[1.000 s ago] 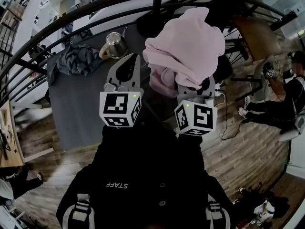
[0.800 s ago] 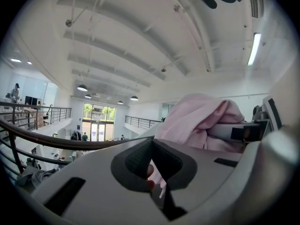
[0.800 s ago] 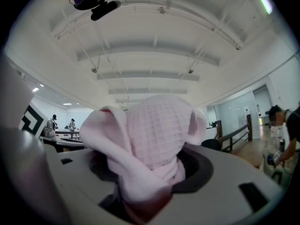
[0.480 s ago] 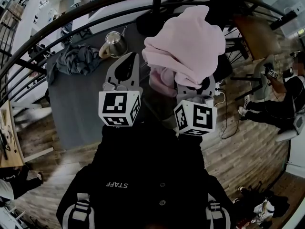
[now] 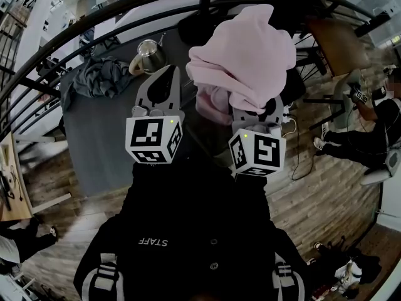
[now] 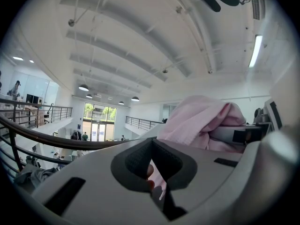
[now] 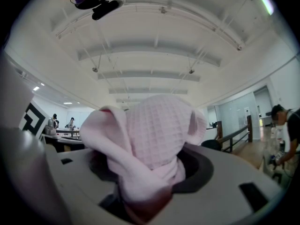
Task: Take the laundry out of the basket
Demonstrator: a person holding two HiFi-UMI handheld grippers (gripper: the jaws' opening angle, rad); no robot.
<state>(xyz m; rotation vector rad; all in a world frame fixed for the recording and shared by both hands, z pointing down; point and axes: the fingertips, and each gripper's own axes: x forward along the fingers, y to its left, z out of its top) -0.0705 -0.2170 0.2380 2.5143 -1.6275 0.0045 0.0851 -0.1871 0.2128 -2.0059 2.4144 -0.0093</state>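
The head camera looks steeply down past the person's dark top (image 5: 188, 231) onto the gray table (image 5: 94, 137). The left gripper (image 5: 169, 74) camera looks level along its jaws, with the ceiling (image 6: 140, 32) filling its upper frame. The right gripper (image 5: 257, 115) camera sits hard against the pink cloth (image 7: 150, 130), which fills its centre. All three views share that cloth. The head and left gripper views also share the railing (image 6: 47, 137).

The person wears a black top (image 5: 188, 231) with white lettering and grey-striped shoulder straps (image 5: 106, 276). The left gripper (image 5: 170, 73) and right gripper (image 5: 258, 119) are pale grey, dark-lined shells, each carrying a black-and-white marker cube (image 5: 153, 140).
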